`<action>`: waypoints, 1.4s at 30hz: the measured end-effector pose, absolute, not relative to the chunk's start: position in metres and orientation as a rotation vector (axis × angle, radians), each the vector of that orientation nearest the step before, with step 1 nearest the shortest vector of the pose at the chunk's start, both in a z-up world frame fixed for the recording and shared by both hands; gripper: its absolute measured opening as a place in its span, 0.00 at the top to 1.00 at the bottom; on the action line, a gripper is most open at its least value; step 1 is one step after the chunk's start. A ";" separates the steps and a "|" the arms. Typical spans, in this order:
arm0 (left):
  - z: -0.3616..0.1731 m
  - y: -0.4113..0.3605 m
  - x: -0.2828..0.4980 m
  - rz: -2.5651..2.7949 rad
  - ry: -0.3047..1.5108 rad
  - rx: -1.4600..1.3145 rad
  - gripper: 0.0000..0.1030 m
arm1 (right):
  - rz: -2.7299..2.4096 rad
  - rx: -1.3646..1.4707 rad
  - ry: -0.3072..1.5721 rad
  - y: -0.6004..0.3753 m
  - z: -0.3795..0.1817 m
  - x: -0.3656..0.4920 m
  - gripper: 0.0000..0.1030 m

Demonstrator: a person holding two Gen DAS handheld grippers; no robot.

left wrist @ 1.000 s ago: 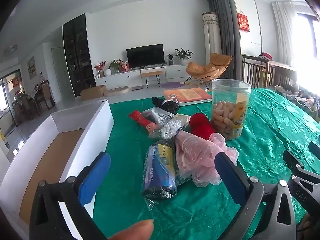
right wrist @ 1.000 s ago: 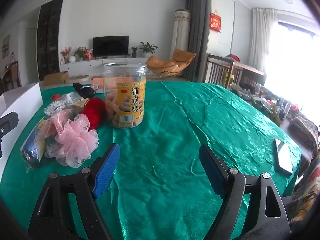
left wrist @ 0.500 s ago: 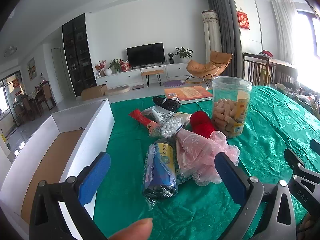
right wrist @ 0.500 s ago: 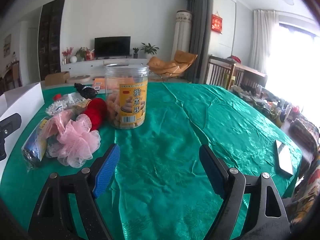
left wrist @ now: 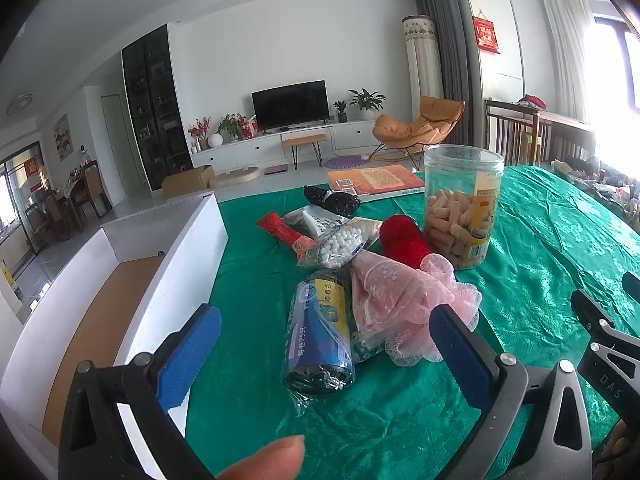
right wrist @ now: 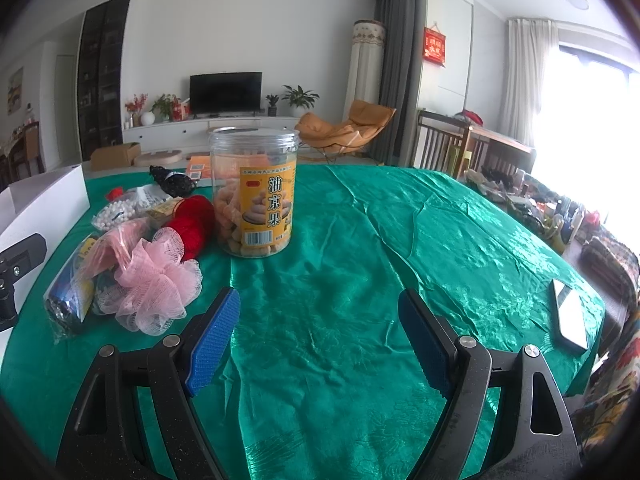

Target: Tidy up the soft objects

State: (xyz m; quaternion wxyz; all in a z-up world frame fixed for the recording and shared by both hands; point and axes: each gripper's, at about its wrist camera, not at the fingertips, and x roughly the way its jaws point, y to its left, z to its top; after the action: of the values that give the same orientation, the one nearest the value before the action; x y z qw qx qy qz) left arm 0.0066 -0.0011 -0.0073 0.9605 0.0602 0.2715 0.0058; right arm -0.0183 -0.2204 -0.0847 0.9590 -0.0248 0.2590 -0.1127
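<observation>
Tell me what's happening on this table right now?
A person holds a gripper in each hand over a green tablecloth; both are open and empty. The left gripper points at a pile of soft things: a blue roll of bags, a pink mesh sponge, red yarn and a bag of white beads. A clear snack jar stands upright beside the pile. A white box sits open at the left. The right gripper hovers over bare cloth. Nothing is picked up yet.
</observation>
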 end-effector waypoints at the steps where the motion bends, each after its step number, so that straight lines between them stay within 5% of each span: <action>1: -0.008 -0.001 0.007 0.012 0.551 0.123 0.00 | -0.228 -0.050 0.525 -0.220 -0.085 -0.018 0.19; 42: -0.014 -0.002 0.007 0.017 0.563 0.127 0.00 | -0.227 -0.042 0.527 -0.221 -0.085 -0.018 0.19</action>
State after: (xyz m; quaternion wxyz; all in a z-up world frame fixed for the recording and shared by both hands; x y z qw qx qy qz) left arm 0.0067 -0.0021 -0.0138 0.9587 0.0625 0.2775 0.0082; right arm -0.0184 -0.2212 -0.0846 0.9589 -0.0206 0.2597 -0.1119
